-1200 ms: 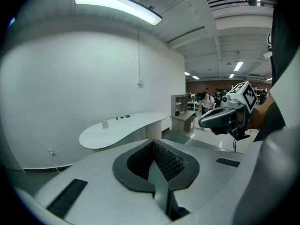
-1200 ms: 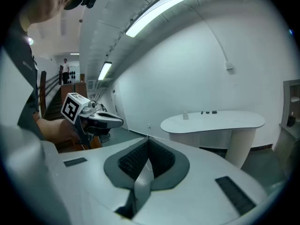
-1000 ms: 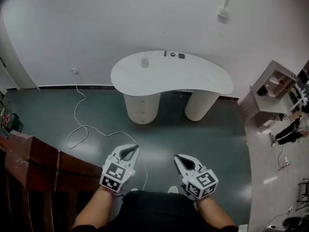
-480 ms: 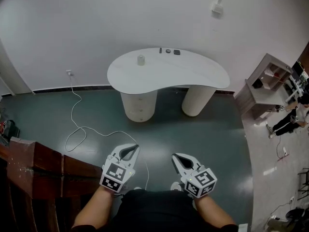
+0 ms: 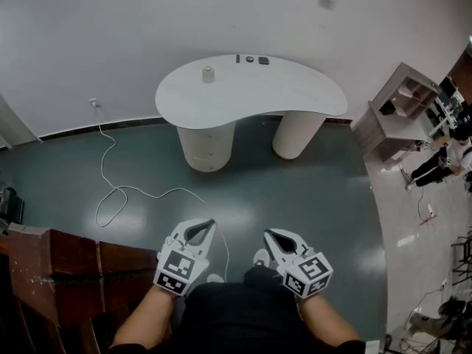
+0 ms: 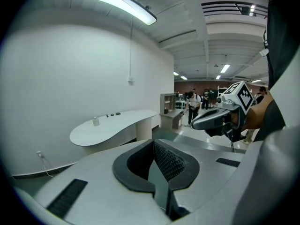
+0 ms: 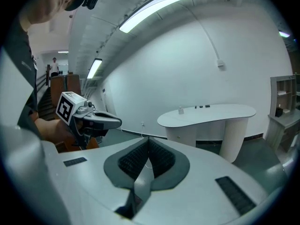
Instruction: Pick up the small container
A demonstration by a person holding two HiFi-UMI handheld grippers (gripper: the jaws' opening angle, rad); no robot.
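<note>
The small container [image 5: 208,74], a pale little cylinder, stands near the far left edge of a white kidney-shaped table [image 5: 295,98], well ahead of me across the floor. It also shows tiny in the left gripper view [image 6: 95,121] and the right gripper view [image 7: 180,110]. My left gripper [image 5: 209,224] and right gripper [image 5: 268,234] hang side by side low in the head view, far from the table. Both are shut with nothing between the pads. Each gripper view shows its own jaws closed, left gripper [image 6: 153,142] and right gripper [image 7: 148,138].
A white cable [image 5: 118,190] loops over the dark green floor left of my path. Brown wooden furniture [image 5: 59,271] stands at my near left. A grey shelf unit [image 5: 402,102] and people are at the right. Small dark items [image 5: 251,60] lie at the table's back edge.
In the head view the table and container have slid up and to the left, and more floor shows. Both grippers keep their place low in the frame, still shut.
</note>
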